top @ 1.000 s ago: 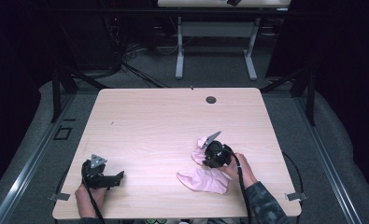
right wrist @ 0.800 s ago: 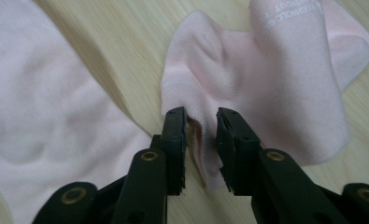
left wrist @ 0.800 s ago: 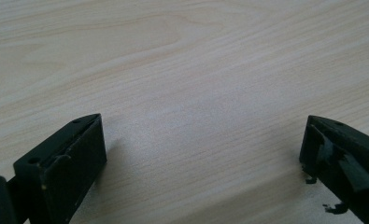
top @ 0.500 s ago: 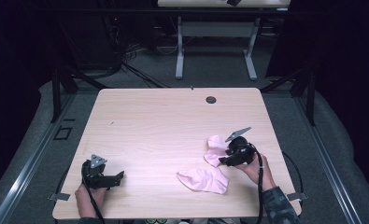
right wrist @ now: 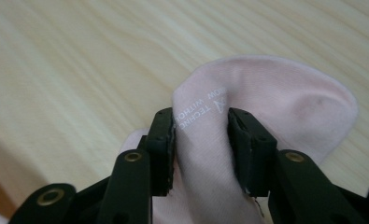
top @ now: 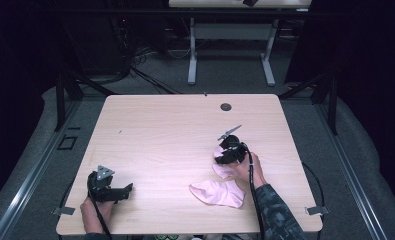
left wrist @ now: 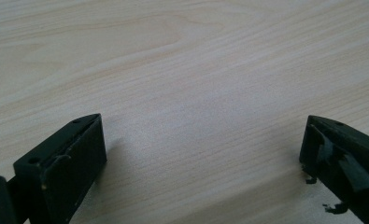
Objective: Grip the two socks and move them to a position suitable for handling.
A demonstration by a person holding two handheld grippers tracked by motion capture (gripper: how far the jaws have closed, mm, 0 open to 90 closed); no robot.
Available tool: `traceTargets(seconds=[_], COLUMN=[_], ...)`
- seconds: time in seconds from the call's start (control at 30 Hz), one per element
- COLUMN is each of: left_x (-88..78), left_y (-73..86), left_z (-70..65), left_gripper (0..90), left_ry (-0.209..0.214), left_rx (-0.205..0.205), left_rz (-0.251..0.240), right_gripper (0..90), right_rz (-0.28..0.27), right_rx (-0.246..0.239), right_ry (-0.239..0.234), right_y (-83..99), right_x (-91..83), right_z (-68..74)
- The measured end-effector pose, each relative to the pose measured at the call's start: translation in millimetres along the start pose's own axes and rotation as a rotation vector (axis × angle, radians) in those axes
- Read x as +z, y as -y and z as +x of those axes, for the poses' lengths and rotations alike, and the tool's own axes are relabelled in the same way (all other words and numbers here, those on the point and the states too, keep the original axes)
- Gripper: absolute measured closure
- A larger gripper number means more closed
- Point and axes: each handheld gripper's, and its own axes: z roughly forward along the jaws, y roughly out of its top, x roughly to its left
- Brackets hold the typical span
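Two pale pink socks are on the light wood table (top: 175, 130). One sock (top: 217, 193) lies flat near the front edge. The other sock (top: 223, 171) is bunched under my right gripper (top: 224, 154), right of centre. In the right gripper view its jaws have just been closing, and the right gripper (right wrist: 201, 135) pinches a fold of this sock (right wrist: 275, 93), which bears white lettering. At the front left corner my left gripper (top: 126, 190) rests on the table, held by a hand. The left gripper (left wrist: 203, 154) stands open over bare wood.
A small black grommet (top: 226, 106) sits near the table's far edge. Beyond the table stand a second table's white legs (top: 192, 55) and floor cables (top: 145, 75). Bare wood lies between the two grippers.
My right gripper swung right, then came back left and a little farther away, taking one sock with it. The two socks, first heaped together, now lie apart. The left gripper stayed put.
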Motion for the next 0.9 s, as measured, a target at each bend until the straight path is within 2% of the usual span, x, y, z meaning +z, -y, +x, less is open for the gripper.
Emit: traceTargets(seconds=[0.03,0.07,0.1,0.2,0.23,0.27,0.3,0.33,0.37,0.4,0.47,0.5,0.53,0.57,0.63,0.67,0.77,0.83,0.9], left_x=[0.0,0.0,0.1,0.0,0.0,0.0,0.0,0.1,0.1,0.0,0.3,0.3,0.5,0.6,0.7,0.8,1.8,1.9,1.5], left_y=[0.0,0.0,0.1,0.0,0.0,0.0,0.0,0.0,0.0,-0.1,-0.4,-0.4,-0.6,-0.7,-0.9,-1.0,-2.2,-3.5,-5.8], left_z=[0.0,0.0,-0.1,-0.1,-0.1,-0.1,-0.3,-0.4,-0.4,-0.5,-0.9,-0.9,-0.9,-0.8,-0.7,-0.3,0.5,0.4,-0.6], left_gripper=[0.2,0.2,0.2,0.2,0.2,0.2,0.1,0.1,0.1,0.1,0.1,0.0,0.0,0.0,0.0,0.0,0.0,0.0,0.0], left_ry=[0.000,0.000,-0.001,-0.001,-0.001,-0.001,-0.004,-0.004,-0.004,-0.005,-0.009,-0.009,-0.010,-0.010,-0.008,-0.005,-0.004,-0.002,-0.011], left_rx=[0.000,0.000,0.000,-0.001,-0.001,0.000,-0.004,-0.005,-0.005,-0.005,-0.011,-0.011,-0.013,-0.013,-0.012,-0.012,-0.004,-0.006,0.001], left_rz=[0.000,0.000,-0.002,0.000,0.000,0.000,0.000,-0.001,-0.001,0.000,0.001,0.001,0.002,0.002,0.002,0.003,0.004,0.014,0.034], right_gripper=[59.9,46.6,42.3,34.5,34.5,34.8,34.5,35.2,35.2,37.9,41.6,41.6,47.3,48.4,51.4,57.0,65.3,66.5,67.7], right_rz=[0.012,0.013,0.016,-0.059,-0.059,-0.087,-0.089,-0.087,-0.087,-0.072,-0.047,-0.047,-0.037,-0.026,-0.016,-0.031,-0.006,-0.008,-0.003], right_rx=[-0.049,-0.122,-0.142,-0.137,-0.137,-0.107,-0.058,-0.035,-0.035,-0.003,0.030,0.030,0.043,0.046,0.038,0.022,-0.039,-0.053,-0.116], right_ry=[-0.023,-0.067,-0.081,-0.097,-0.097,-0.074,-0.017,0.012,0.012,0.049,0.076,0.076,0.084,0.091,0.085,0.078,0.080,0.071,0.076], right_y=[-3.5,-8.8,-9.9,-5.0,-5.0,0.3,10.6,16.8,16.8,29.2,39.8,39.8,46.9,48.5,50.1,52.2,49.7,49.3,46.4], right_x=[1.9,6.8,5.5,-11.8,-11.8,-21.9,-33.9,-37.1,-37.1,-38.9,-37.5,-37.5,-32.0,-30.0,-28.4,-26.8,-28.5,-28.1,-27.8], right_z=[5.2,17.1,19.7,24.4,24.4,24.7,24.7,24.6,24.6,24.3,24.0,24.0,22.8,22.7,22.0,21.7,20.2,19.0,15.9])
